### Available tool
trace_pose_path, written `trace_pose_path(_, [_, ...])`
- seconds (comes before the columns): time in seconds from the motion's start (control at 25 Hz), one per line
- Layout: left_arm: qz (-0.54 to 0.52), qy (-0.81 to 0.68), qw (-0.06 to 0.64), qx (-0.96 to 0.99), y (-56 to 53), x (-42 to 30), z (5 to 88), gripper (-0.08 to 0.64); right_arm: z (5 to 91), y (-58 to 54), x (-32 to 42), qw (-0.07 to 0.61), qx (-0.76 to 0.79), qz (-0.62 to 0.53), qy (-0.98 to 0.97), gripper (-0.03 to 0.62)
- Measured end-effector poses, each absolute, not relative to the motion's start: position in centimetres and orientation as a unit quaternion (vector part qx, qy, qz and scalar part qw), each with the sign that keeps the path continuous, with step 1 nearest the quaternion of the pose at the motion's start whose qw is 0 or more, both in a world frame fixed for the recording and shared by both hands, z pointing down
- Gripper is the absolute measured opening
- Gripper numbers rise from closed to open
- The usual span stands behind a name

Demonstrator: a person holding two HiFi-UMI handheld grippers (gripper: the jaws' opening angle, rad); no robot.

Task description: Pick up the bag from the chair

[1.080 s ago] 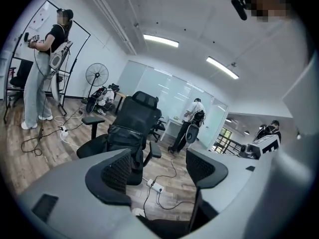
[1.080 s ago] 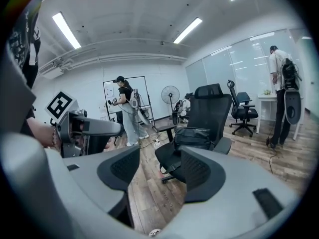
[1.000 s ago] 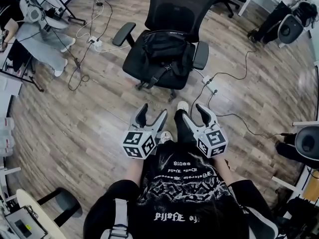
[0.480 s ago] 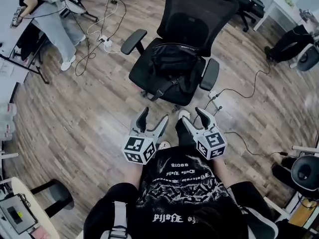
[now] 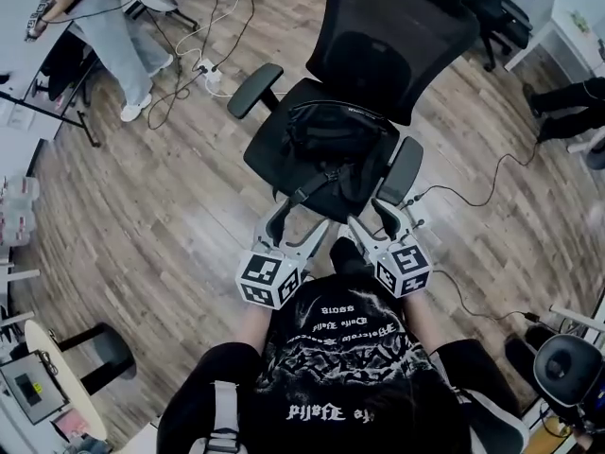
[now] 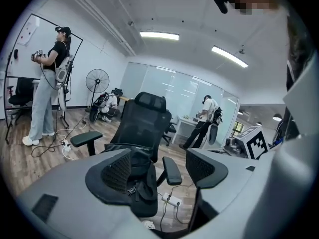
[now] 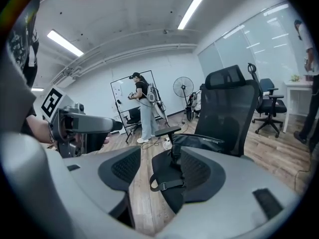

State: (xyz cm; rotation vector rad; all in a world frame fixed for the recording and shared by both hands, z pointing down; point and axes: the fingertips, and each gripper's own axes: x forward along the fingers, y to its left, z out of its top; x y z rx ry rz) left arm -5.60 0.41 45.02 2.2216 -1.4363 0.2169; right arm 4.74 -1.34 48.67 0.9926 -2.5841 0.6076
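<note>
While both tools hang just short of the seat's front edge, the black bag (image 5: 336, 126) lies on the seat of the mesh office chair (image 5: 402, 36), close against the backrest, with one buckled strap (image 5: 310, 185) trailing over the seat front. On the left tool (image 5: 296, 221) the jaws stand released and wide, nothing between the pads. On the right tool (image 5: 371, 218) the jaws are spread too, having just been closing a little, with nothing between them. The strap seems to lie beyond its tips, though the wide-angle view makes that hard to judge.

bag (image 5: 336, 129): black | chair (image 5: 406, 26): black, mesh back | floor (image 5: 161, 225): brown wood-grain planks
</note>
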Motion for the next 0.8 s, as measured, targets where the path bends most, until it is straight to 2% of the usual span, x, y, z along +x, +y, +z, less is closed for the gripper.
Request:
trace_pose_path(0.32, [0.077, -0.553, 0.247, 0.792, -5.3, -3.8, 45.6, 0.353, 48.3, -8.2, 6.9, 0.139, 0.327, 0.206, -0.912, 0.25])
trace_pose_path(0.8, [0.083, -0.558, 0.263, 0.783, -7.7, -2.3, 47.2, 0.353, 49.0, -10.9, 8.9, 0.13, 0.333, 0.222, -0.907, 0.25])
